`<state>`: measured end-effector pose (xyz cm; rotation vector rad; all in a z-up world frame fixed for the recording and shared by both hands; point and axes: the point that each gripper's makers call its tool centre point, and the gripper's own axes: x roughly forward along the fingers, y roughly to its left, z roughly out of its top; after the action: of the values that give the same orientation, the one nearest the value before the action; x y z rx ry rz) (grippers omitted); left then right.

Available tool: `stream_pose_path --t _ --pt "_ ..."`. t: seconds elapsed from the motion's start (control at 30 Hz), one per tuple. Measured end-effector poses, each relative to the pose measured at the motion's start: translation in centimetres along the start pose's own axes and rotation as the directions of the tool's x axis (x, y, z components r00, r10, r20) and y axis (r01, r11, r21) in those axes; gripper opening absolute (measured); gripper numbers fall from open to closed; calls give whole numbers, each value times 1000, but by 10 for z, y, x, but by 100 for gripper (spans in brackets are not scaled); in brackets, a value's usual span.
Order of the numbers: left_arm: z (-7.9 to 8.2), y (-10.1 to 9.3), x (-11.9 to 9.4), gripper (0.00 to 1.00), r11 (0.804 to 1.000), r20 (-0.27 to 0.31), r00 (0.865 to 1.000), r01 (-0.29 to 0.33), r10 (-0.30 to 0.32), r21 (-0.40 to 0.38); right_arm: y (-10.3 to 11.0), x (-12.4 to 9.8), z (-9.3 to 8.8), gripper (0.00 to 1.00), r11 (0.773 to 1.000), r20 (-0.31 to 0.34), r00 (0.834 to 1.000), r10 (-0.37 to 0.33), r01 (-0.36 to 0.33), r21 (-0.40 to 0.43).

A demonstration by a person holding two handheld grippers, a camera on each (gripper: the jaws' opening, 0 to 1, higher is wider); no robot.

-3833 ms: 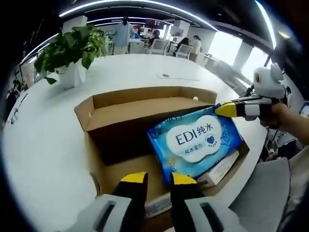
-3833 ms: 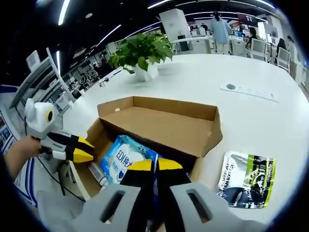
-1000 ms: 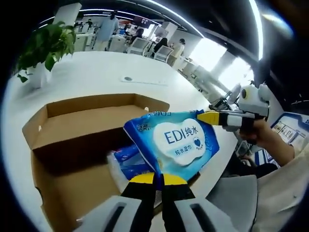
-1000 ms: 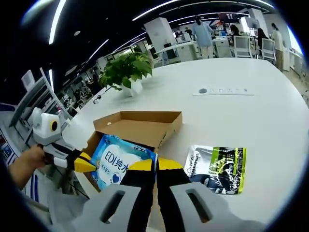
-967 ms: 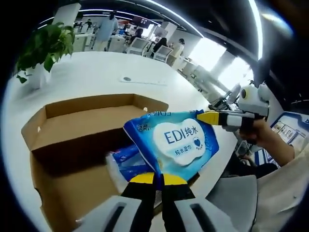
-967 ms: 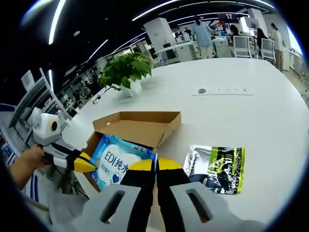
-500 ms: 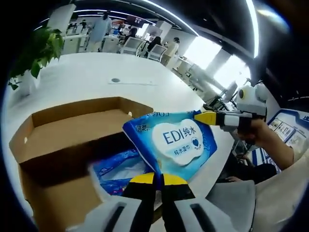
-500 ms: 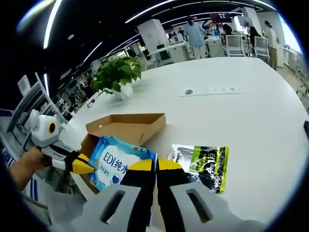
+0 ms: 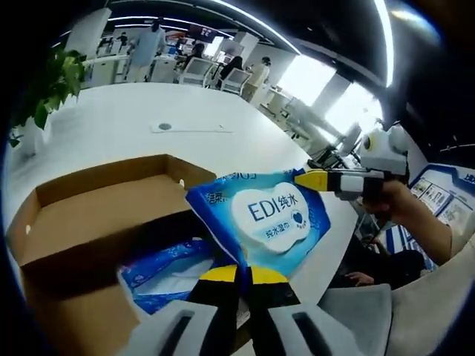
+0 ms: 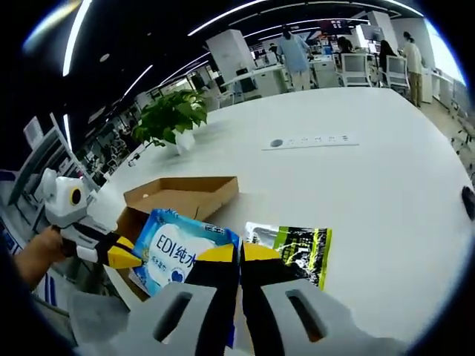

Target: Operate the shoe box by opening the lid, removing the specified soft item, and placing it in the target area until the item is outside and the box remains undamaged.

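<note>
A blue EDI wipes pack point(image 9: 266, 219) hangs in the air above the open cardboard shoe box point(image 9: 89, 211). My left gripper point(image 9: 242, 276) is shut on its near corner. My right gripper point(image 9: 315, 179) comes in from the right, shut on the far corner. In the right gripper view the wipes pack point(image 10: 175, 248) is pinched in my right gripper point(image 10: 239, 254), with the left gripper point(image 10: 119, 256) holding its other end. The box point(image 10: 182, 194) sits below and behind it. A second blue soft pack point(image 9: 165, 261) lies inside the box.
A green and black pouch point(image 10: 292, 250) lies flat on the white table point(image 10: 371, 193) right of the box. A potted plant point(image 10: 171, 116) stands beyond the box, and a socket strip point(image 10: 304, 141) is set in the table farther back. People and chairs are at the far side.
Both grippers have lifted the wipes pack higher and away from the box. The second blue pack inside has come into fuller view. Both stay shut on the pack.
</note>
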<state>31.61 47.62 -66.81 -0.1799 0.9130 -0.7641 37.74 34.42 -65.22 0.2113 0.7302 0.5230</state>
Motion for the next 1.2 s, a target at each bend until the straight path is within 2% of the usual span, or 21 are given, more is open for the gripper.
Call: stream_pose_path --t 0.73,1.2 --pt "18 -29 40 2 998 -18 998 57 -56 37 -51 -18 2 0 997 8 997 -71 71 44" --pt "27 -29 67 2 998 -45 998 50 -48 45 -80 -7 3 0 994 -6 995 -96 96 58"
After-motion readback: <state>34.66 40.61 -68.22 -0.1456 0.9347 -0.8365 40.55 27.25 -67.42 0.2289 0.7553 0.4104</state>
